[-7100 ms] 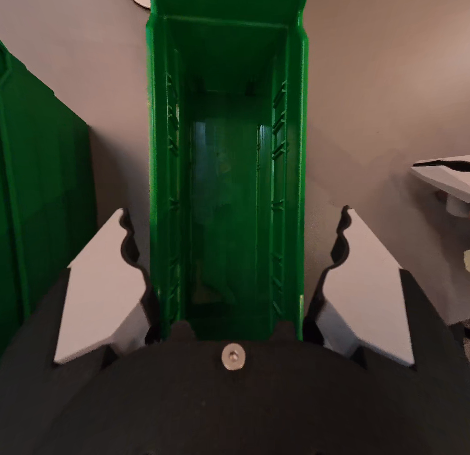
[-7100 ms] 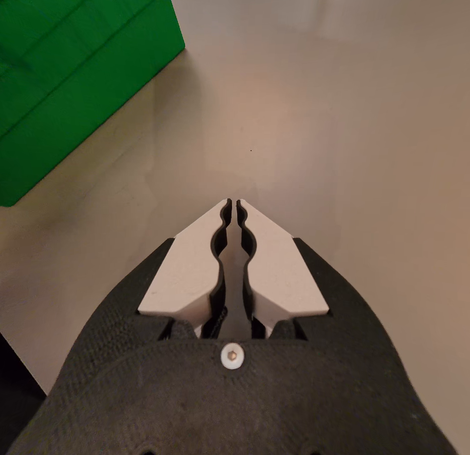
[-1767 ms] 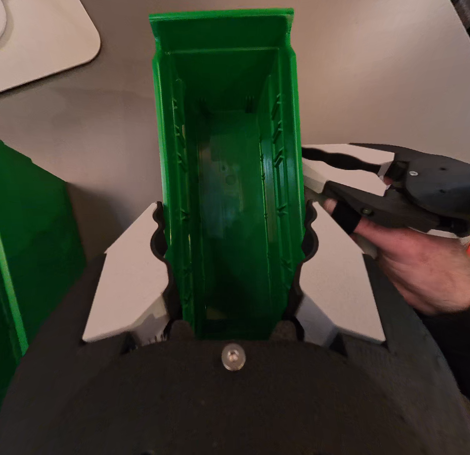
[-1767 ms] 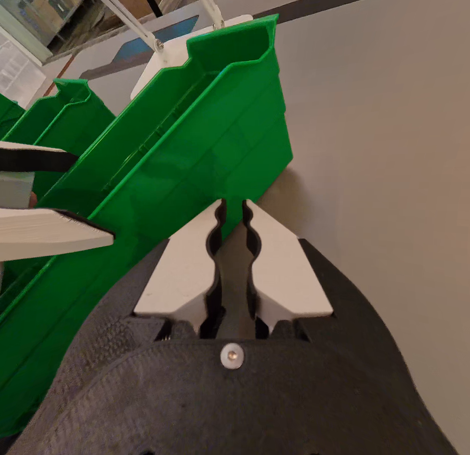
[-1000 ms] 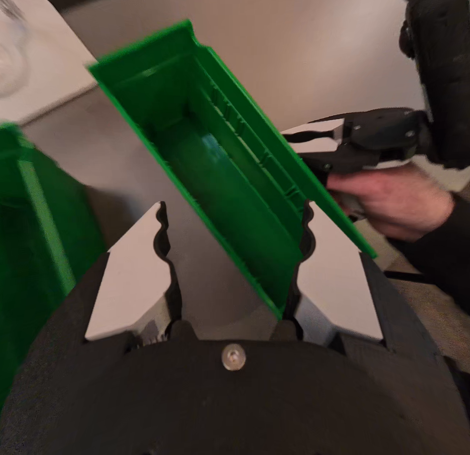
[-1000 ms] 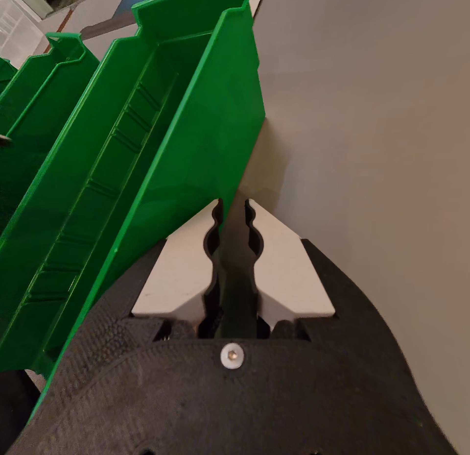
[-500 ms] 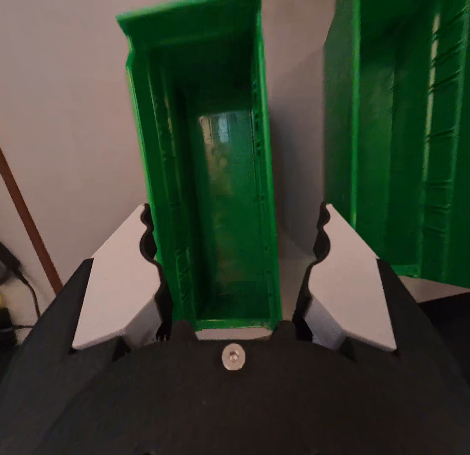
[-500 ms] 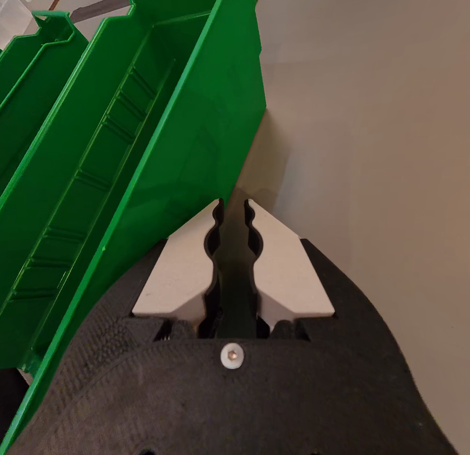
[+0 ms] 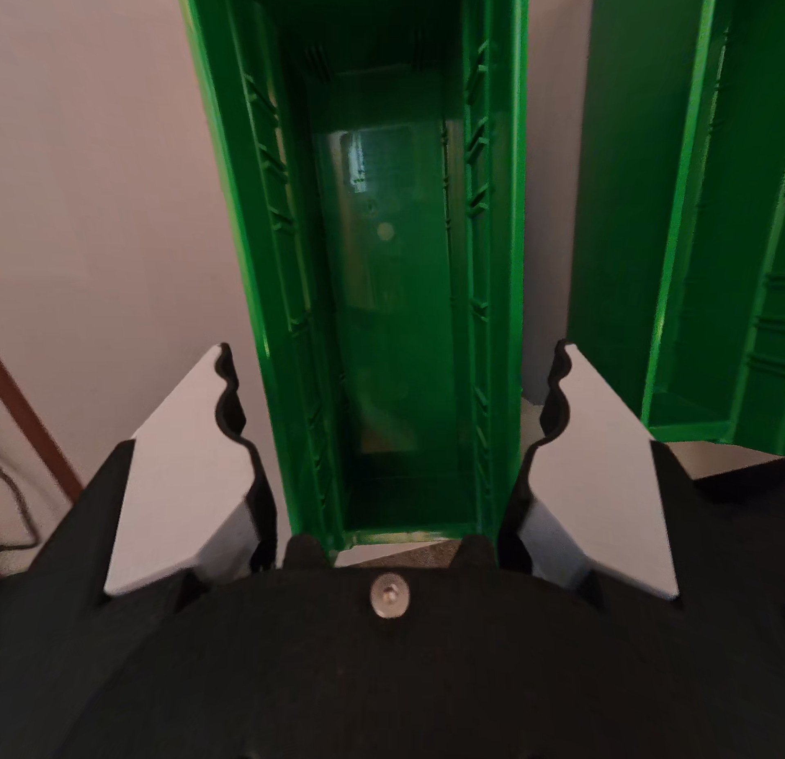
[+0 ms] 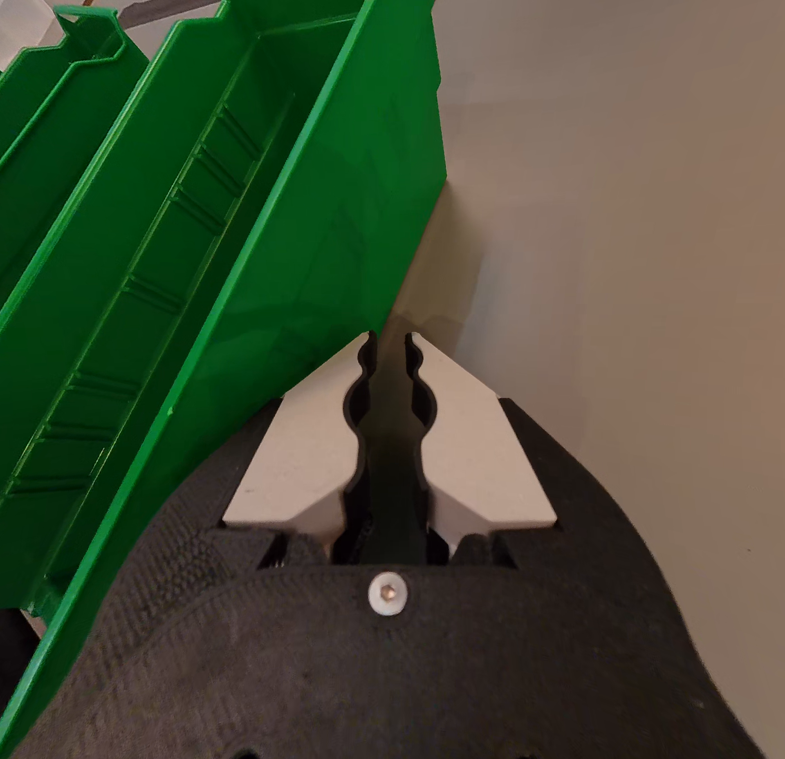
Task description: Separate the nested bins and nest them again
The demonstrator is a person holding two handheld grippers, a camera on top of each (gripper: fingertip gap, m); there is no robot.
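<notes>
Two green bins stand side by side on the pale surface [image 9: 106,186], apart and not nested. In the left wrist view, the left tongs [image 9: 391,348] are spread wide around the near end of the left bin [image 9: 382,271]; its two long walls run between the fingers, with a gap showing on each side, so the fingers do not seem to press the walls. That bin is long and narrow, with ribbed inner walls and a glossy floor. The right bin [image 9: 679,186] stands just right of it, a strip of surface between them.

In the right wrist view, the right tongs [image 10: 388,335] are nearly closed with a narrow slit between the tips, and they lie against the outer right wall of the right bin [image 10: 340,229], low near the surface [image 10: 616,229]. Dark green shows in the slit, but I cannot tell whether anything is pinched. The left bin [image 10: 63,80] shows at far left.
</notes>
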